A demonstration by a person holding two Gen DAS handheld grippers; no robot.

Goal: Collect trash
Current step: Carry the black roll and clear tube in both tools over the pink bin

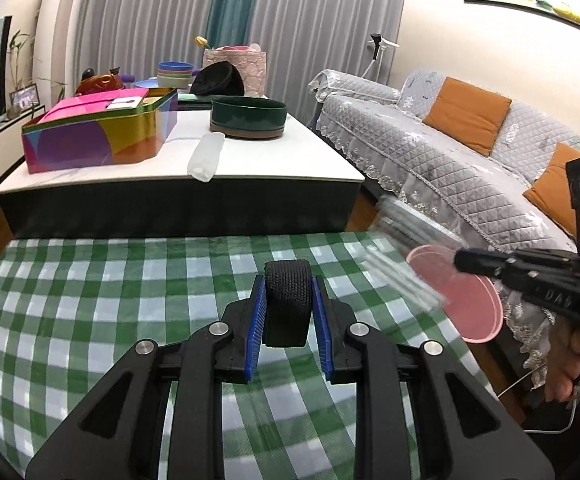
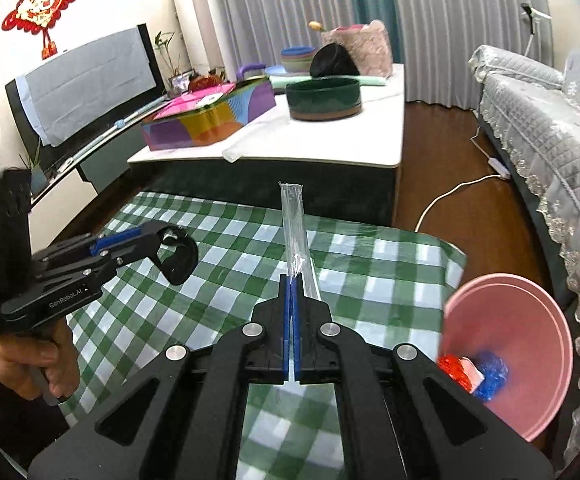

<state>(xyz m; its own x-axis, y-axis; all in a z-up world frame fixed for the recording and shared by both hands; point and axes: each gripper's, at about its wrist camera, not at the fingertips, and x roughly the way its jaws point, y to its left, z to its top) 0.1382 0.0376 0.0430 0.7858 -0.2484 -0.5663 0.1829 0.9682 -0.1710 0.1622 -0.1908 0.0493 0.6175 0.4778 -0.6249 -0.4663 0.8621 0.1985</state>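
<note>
Two grippers are up over the green-and-white checked cloth (image 1: 90, 300), each with something in its blue pads. The left gripper (image 1: 289, 312) pinches a loop of black woven strap (image 1: 288, 304), standing upright between the pads and filling the gap; in the right wrist view the same strap (image 2: 180, 258) hangs as a ring off the fingertips at about 9 o'clock, and a hand (image 2: 38, 364) wraps the grip below. The right gripper (image 2: 292, 292) has its pads pressed together on a clear plastic wrapper (image 2: 295, 228), a long thin sleeve that sticks straight out toward 12 o'clock from the tips. From the left wrist view that wrapper (image 1: 402, 276) is a blur at 3 o'clock, in front of the right gripper's black fingers.

Just off the cloth's edge, at 4 o'clock in the right wrist view, sits a pink basin (image 2: 538, 320) holding red (image 2: 454, 368) and blue crumpled wrappers (image 2: 492, 372); it lies between the cloth and the grey quilted sofa cover (image 2: 550, 140).

Farther out at 12 o'clock is a white-topped low table (image 1: 290, 168) with a multicoloured tin box (image 1: 102, 132), a dark green round container (image 1: 248, 118), a clear plastic bottle (image 1: 206, 156) lying on its side, a black hat (image 1: 218, 78) and stacked bowls (image 1: 175, 72). Orange cushions (image 1: 466, 114) rest on the sofa at 2 o'clock
</note>
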